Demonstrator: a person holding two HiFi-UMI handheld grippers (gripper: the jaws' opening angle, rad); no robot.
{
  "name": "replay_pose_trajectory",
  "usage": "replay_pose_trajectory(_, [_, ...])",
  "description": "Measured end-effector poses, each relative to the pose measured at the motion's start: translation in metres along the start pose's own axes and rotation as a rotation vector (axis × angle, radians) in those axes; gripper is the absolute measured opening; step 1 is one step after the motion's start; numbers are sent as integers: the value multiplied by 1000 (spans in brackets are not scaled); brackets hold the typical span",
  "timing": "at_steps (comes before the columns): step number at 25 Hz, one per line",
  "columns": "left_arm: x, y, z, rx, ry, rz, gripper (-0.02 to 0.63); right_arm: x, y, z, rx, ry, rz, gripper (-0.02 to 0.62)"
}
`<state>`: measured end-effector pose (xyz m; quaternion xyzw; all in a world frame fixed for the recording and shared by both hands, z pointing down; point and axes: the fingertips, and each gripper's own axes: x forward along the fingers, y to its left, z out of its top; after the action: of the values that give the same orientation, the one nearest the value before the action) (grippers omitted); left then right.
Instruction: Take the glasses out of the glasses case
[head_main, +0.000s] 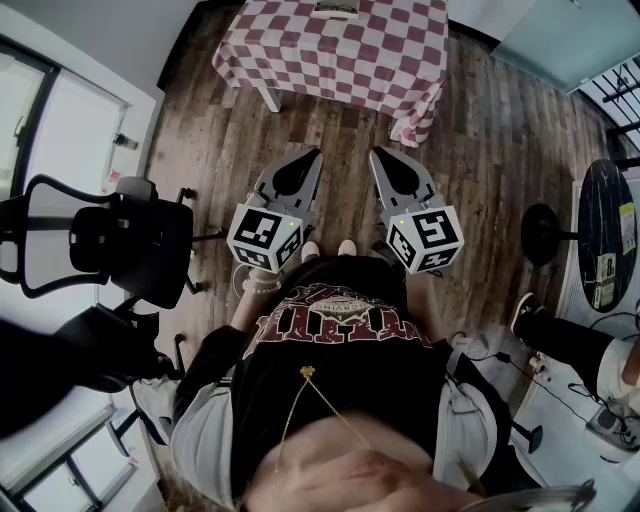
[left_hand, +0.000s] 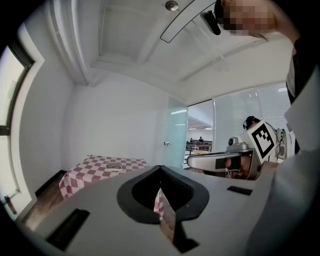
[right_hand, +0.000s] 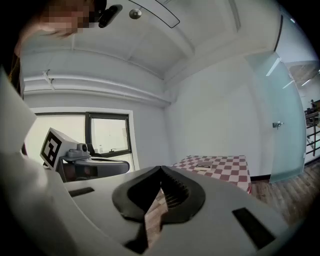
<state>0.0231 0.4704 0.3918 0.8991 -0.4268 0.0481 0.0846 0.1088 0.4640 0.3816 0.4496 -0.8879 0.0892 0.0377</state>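
Red-and-white checked table (head_main: 340, 60) bearing the small pale glasses case (head_main: 335, 9) stands well ahead; left gripper (head_main: 312, 156) and right gripper (head_main: 378, 154), jaws pressed together and empty, likely must approach first

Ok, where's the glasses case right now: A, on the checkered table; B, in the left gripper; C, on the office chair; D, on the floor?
A: the glasses case sits on the checkered table, ahead of the left gripper and right gripper, both shut and empty.
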Motion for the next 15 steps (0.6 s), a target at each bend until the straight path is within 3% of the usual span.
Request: replay_pose_trajectory(15, [15,-22,-10,6,34,4,-2,-19,-21,-9,6,7,38,20])
